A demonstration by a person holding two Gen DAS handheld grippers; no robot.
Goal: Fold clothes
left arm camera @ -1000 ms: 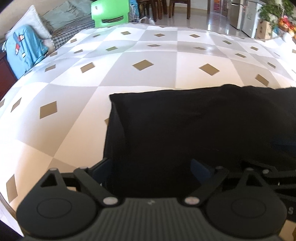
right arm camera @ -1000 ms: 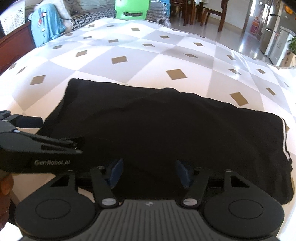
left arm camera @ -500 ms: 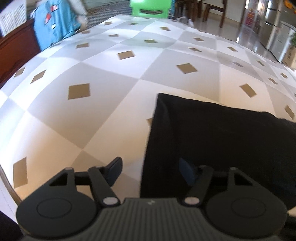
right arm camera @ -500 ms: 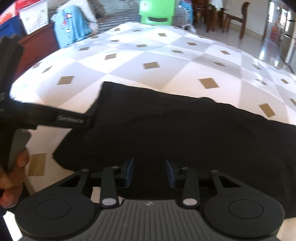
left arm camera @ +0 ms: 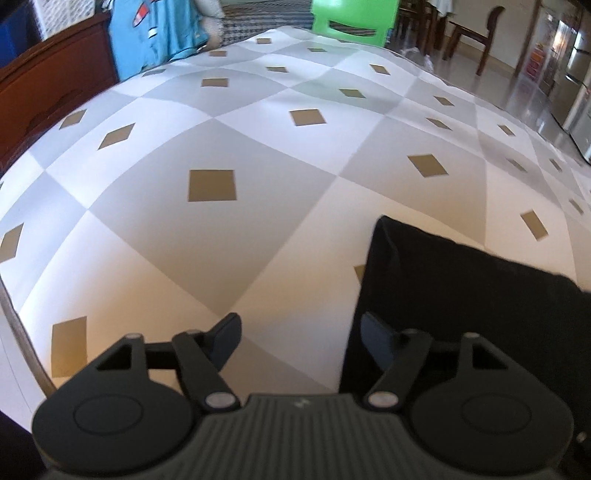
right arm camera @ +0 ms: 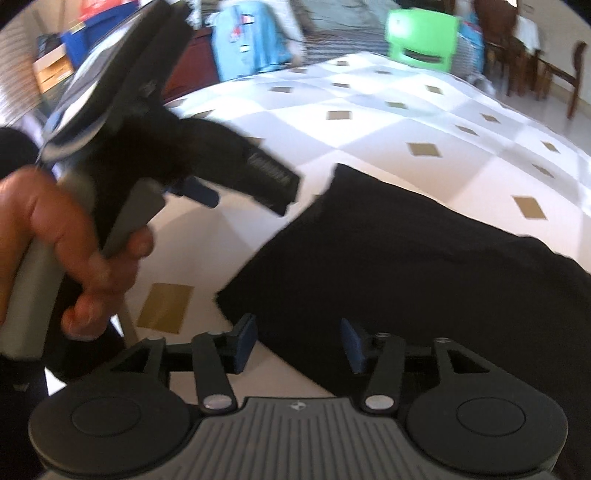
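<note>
Apparently folded, garment (right arm camera: pixel 424 266) is lying at right gripper's (right arm camera: pixel 297 345) twelve o'clock, nearer than left gripper (left arm camera: pixel 297 341); both grippers are gaping empty.

Checkered tablecloth (left arm camera: pixel 258 155), green chair (left arm camera: pixel 352 16) behind, wooden chair (left arm camera: pixel 480 37), glossy sunlit floor (left arm camera: pixel 524 77)

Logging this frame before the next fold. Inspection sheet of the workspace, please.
Surface: table under checked cloth with tan diamonds.
Job's things: black garment folded flat, near edge.
Clutter: nothing seen.
Grippers: left tongs open, empty, beside the garment's left edge; right tongs open over its corner. A hand holds the left unit.
Cables: nothing seen.
Surroundings: green chair, blue clothing, wooden chair.
</note>
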